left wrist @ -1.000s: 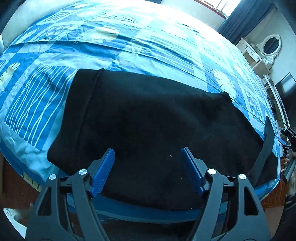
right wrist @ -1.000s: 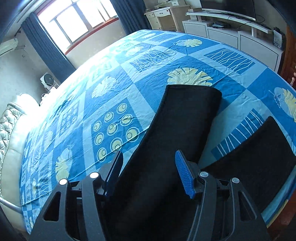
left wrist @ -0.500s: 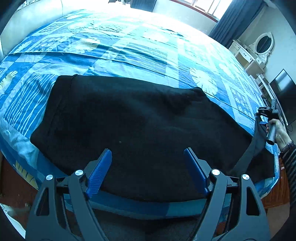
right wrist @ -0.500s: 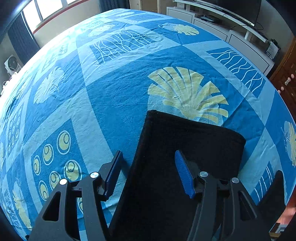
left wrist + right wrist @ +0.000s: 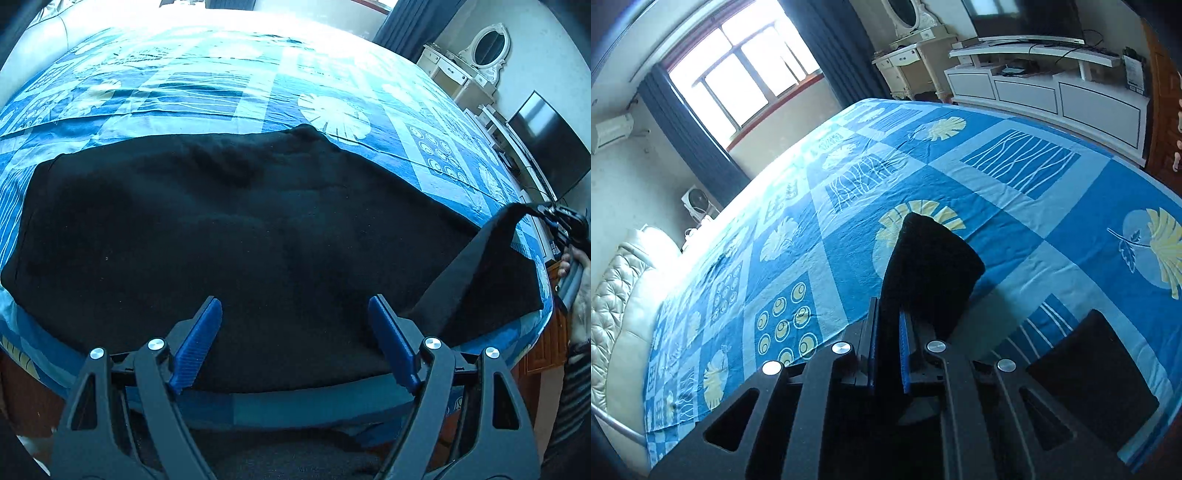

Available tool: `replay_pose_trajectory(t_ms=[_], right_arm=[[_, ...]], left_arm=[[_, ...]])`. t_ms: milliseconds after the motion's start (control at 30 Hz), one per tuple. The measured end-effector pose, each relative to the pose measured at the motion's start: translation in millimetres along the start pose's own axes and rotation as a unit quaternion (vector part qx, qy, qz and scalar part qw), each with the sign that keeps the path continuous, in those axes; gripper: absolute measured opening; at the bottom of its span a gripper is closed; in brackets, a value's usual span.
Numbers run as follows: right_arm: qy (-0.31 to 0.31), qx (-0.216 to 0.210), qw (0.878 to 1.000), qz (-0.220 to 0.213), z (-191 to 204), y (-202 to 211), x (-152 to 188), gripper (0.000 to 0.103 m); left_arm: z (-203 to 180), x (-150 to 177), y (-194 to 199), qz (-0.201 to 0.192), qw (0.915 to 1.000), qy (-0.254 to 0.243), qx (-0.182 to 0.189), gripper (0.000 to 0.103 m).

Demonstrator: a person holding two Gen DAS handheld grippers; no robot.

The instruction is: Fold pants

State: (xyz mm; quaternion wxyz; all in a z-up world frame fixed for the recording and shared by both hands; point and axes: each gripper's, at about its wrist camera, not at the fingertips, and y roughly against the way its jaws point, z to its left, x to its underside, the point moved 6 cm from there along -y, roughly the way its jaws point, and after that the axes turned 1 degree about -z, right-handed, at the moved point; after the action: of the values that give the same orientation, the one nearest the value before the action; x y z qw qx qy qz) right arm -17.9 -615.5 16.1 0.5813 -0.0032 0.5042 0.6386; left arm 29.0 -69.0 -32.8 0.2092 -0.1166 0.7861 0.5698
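Black pants point(image 5: 236, 236) lie spread across the near side of a blue patterned bed point(image 5: 258, 85). My left gripper point(image 5: 295, 314) hovers over their near edge, jaws wide apart with no cloth pinched between the blue pads. My right gripper point(image 5: 888, 325) is shut on the hem of one black pant leg point(image 5: 931, 258), which hangs lifted off the sheet. In the left wrist view that raised leg point(image 5: 476, 254) stretches up to the right gripper point(image 5: 554, 218) at the far right, held by a hand point(image 5: 576, 266).
The bedspread point(image 5: 1015, 192) reaches back to a padded headboard point(image 5: 617, 280). A white TV cabinet point(image 5: 1052, 92), a dressing table point(image 5: 908, 62) and a window point(image 5: 738, 77) stand beyond the bed. A wooden bed frame edge point(image 5: 546, 343) shows at right.
The right gripper went from open around the pant leg's end to shut on it and lifted it off the bed. The left gripper slid right along the pants' near edge.
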Motion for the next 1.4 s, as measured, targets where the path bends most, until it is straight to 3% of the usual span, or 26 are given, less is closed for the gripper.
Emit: replay_pose_trajectory(t_ms=[133,300,467,533,600,633,700,867,967,1167,1267,1333,1400], right_arm=[[-0.060,0.008,0.998,-0.023,-67,39,25,0.009],[-0.119,0.007,0.993,0.005,-116,33,59,0.008],[-0.162,-0.014,0.987,0.011,-130,18,70,0.010],[-0.185,-0.031,0.982,0.005,-134,11,69,0.019],[-0.199,-0.043,0.979,-0.005,-137,7,66,0.021],[-0.197,-0.046,0.979,-0.007,-136,6,64,0.021],[-0.190,-0.051,0.980,-0.014,-134,10,59,0.006],[-0.175,-0.044,0.982,-0.058,-145,48,58,0.006],[-0.186,-0.028,0.981,-0.043,-167,41,76,0.006],[-0.217,-0.075,0.973,-0.035,-181,35,84,0.006],[-0.191,-0.064,0.979,-0.032,-182,49,75,0.012],[-0.165,-0.039,0.985,-0.042,-185,61,66,0.021],[-0.140,-0.019,0.989,-0.050,-189,68,53,0.039]], left_arm=[[12,1,-1,0.002,0.9997,0.023,-0.004,0.081],[15,3,-2,0.004,0.9996,0.027,-0.009,0.081],[13,6,-1,0.002,0.9996,0.017,-0.021,0.082],[14,7,0,0.001,0.9996,0.015,-0.024,0.082],[14,9,0,0.001,0.9995,0.014,-0.027,0.082],[14,9,1,0.001,0.9995,0.014,-0.029,0.082],[14,10,1,0.002,0.9993,0.012,-0.035,0.082],[14,12,3,0.001,0.9990,0.012,-0.042,0.082],[15,13,2,-0.004,0.9989,0.013,-0.045,0.083],[10,13,-2,-0.008,0.9973,-0.020,-0.070,0.083],[9,13,2,-0.017,0.9976,-0.017,-0.064,0.083],[8,12,5,-0.020,0.9980,-0.023,-0.056,0.083],[6,10,9,-0.025,0.9980,-0.029,-0.050,0.083]])
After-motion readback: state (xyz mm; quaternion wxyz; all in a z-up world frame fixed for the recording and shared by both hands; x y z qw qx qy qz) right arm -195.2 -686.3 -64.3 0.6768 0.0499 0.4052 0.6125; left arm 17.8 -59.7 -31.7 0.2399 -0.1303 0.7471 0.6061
